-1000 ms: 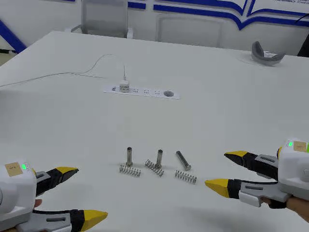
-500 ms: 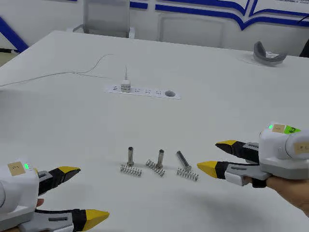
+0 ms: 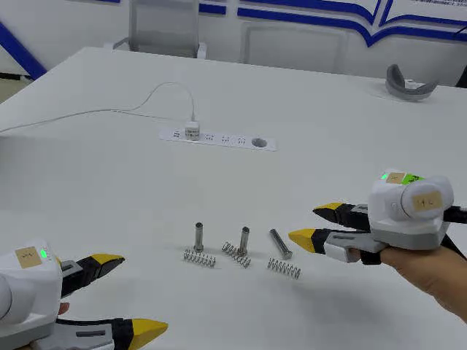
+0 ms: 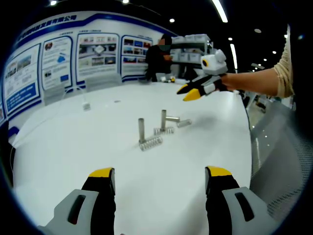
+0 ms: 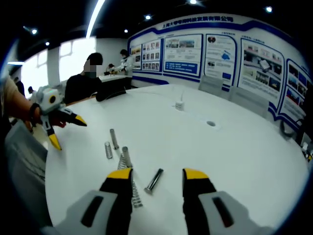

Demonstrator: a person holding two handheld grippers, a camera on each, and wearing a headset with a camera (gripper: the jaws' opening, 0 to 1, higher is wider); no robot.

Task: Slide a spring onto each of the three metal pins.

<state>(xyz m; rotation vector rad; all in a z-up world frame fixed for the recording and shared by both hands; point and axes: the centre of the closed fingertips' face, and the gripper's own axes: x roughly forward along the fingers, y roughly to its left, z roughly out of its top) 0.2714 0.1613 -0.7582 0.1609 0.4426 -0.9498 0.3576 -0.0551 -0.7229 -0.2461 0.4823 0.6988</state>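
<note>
1. Springs [image 3: 236, 254] lie past the left tool [image 3: 130, 295]. This tool is the nearest thing, at 7 o'clock in the head view, with its jaws spread wide and gripping nothing.
2. On the white surface [image 3: 109, 189], mid-view, three lie loose in a row: left spring [image 3: 198, 257], middle spring [image 3: 236, 254], right spring [image 3: 283, 268]. None is on a pin.
3. At 12 o'clock of each is its pin. The left pin [image 3: 198, 236] and middle pin [image 3: 244, 240] stand upright, and the middle spring is against its pin's foot. The right pin [image 3: 280, 243] lies flat, running from 11 to 5 o'clock.
4. The right tool [image 3: 312, 223] hovers near, at 3 o'clock of the flat pin. Its tips point to 9 o'clock, and its jaws are parted and empty.
5. Farther off, at 12 o'clock, a power strip [image 3: 219, 138] carries a white plug [image 3: 193, 131]. A cable [image 3: 109, 111] trails from it toward 10 o'clock.
6. Farthest, at 2 o'clock, rests a grey curved object [image 3: 411, 82].
</note>
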